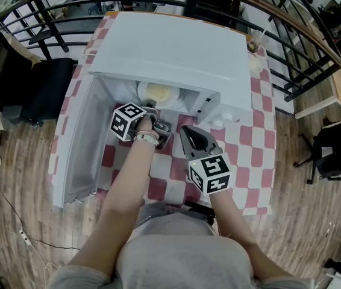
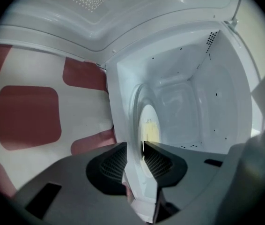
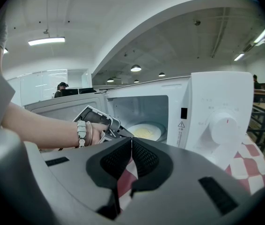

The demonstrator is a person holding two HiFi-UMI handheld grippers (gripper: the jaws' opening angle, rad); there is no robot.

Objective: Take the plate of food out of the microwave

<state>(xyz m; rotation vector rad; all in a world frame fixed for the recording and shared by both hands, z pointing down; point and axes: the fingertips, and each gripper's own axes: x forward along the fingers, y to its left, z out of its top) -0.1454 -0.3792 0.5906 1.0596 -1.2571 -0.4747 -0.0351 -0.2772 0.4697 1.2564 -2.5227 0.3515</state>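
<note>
The white microwave (image 1: pixel 170 53) stands open on the checkered table, its door (image 1: pixel 77 143) swung out to the left. Inside lies a white plate (image 1: pixel 158 93) of yellow food (image 3: pixel 146 131). My left gripper (image 1: pixel 152 109) reaches into the mouth of the cavity. In the left gripper view its jaws (image 2: pixel 135 158) straddle the plate's near rim (image 2: pixel 133 172), and both pads touch the white edge. My right gripper (image 1: pixel 185 131) hovers over the table in front of the microwave, to the right of the left one. Its jaws (image 3: pixel 131 149) are shut with nothing between them.
The red-and-white tablecloth (image 1: pixel 243 143) covers the table. A glass (image 1: pixel 255 44) stands at the back right beside the microwave. The control knob (image 3: pixel 224 125) is on the microwave's right panel. A black chair (image 1: pixel 44 89) and a curved railing (image 1: pixel 291 23) border the table.
</note>
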